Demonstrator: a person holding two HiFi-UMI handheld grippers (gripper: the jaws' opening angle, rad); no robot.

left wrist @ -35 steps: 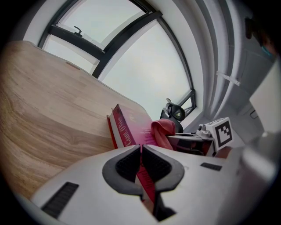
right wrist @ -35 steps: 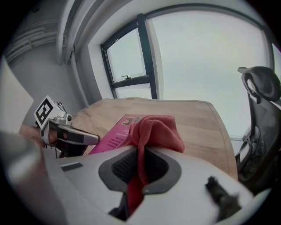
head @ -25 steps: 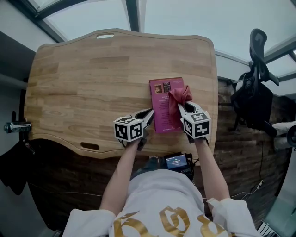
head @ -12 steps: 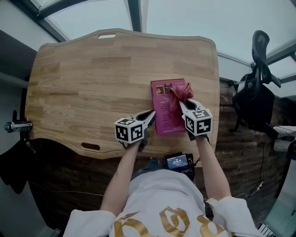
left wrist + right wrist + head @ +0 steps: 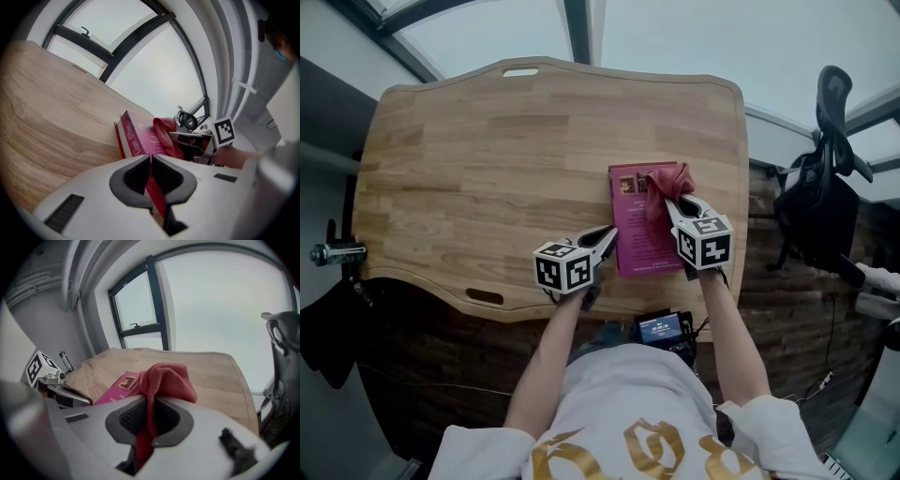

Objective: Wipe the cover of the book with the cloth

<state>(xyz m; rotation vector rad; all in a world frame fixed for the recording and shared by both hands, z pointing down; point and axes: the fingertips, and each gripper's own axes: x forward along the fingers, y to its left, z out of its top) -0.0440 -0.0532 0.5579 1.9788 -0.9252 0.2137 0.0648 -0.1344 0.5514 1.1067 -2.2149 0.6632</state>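
Moved: my right gripper had slid away from me along the book, carrying the cloth from the middle of the cover up to its far end.
Unmoved: my left gripper and the book had kept their places.
Right gripper: clenched on the red cloth, with one fold pinched between the pads and the rest bunched out ahead of the jaws.
Left gripper: clamped on the book's cover, a thin magenta edge caught between the closed pads, at the book's left side towards its near corner.
Book: magenta, lying flat on the wooden table, close to the right edge and just in from the near edge, its long side running away from me.
Cloth: resting on the cover's far right corner, its bulk spilling a little past the book's right side.
Beyond the table: a dark office chair stood off the right edge, and a small lit screen sat below the near edge, in front of me.
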